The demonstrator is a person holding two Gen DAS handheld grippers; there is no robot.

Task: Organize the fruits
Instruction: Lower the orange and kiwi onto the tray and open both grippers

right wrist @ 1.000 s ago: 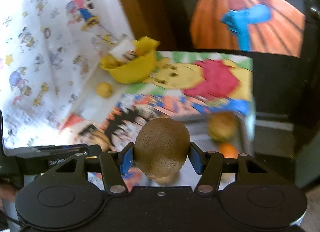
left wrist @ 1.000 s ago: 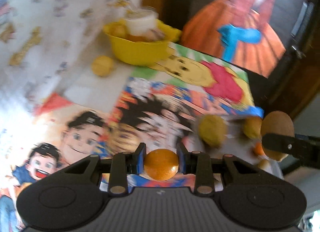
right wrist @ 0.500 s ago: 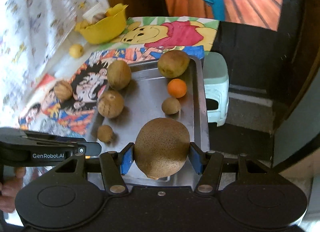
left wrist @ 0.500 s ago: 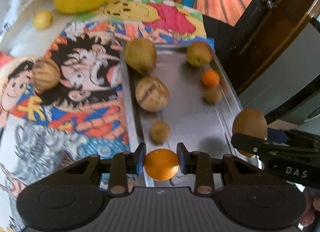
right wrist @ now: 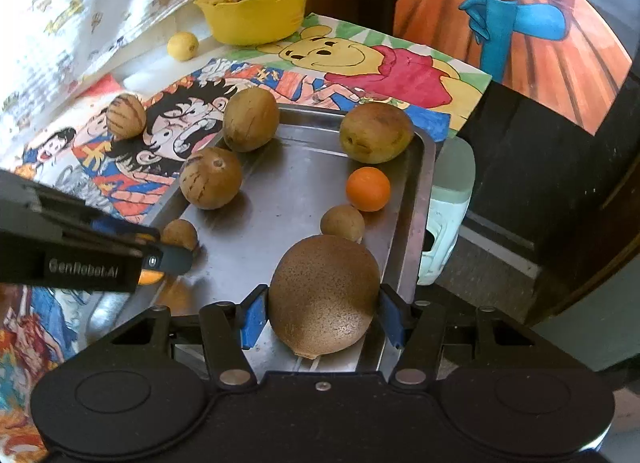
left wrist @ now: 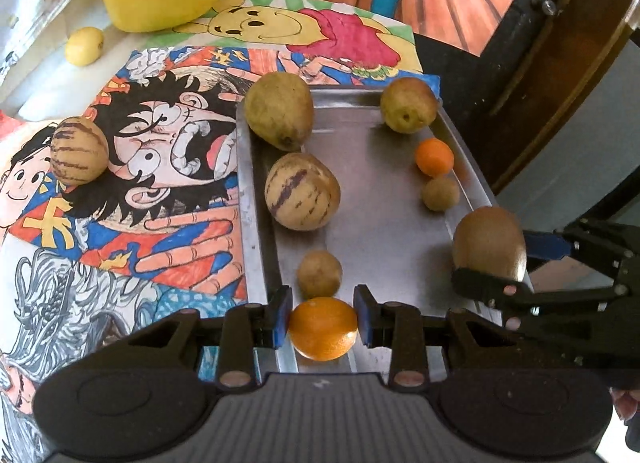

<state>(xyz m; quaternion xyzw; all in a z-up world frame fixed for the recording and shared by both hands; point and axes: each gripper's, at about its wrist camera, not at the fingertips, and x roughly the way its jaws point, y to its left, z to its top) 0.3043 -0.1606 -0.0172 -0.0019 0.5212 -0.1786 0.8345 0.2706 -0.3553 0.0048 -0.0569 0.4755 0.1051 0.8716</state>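
Observation:
My left gripper (left wrist: 323,317) is shut on a small orange (left wrist: 323,328) over the near end of the metal tray (left wrist: 384,231). My right gripper (right wrist: 323,313) is shut on a large brown kiwi-like fruit (right wrist: 323,301) above the tray's (right wrist: 272,199) near right part; that fruit (left wrist: 489,243) also shows at the right of the left wrist view. On the tray lie a striped melon-like fruit (left wrist: 302,191), two greenish-brown fruits (left wrist: 280,109) (left wrist: 408,104), a small orange (left wrist: 434,157) and two small brown fruits (left wrist: 441,193) (left wrist: 319,273).
A striped fruit (left wrist: 79,150) lies on the cartoon-printed cloth left of the tray. A yellow bowl (left wrist: 160,3) with fruit and a white cup stands at the back, a yellow fruit (left wrist: 84,45) beside it. A pale green stool (right wrist: 448,207) stands past the table edge.
Both grippers swung from facing the bowl and cloth to over the tray and sank toward it, each keeping its fruit. The right gripper rolled a little.

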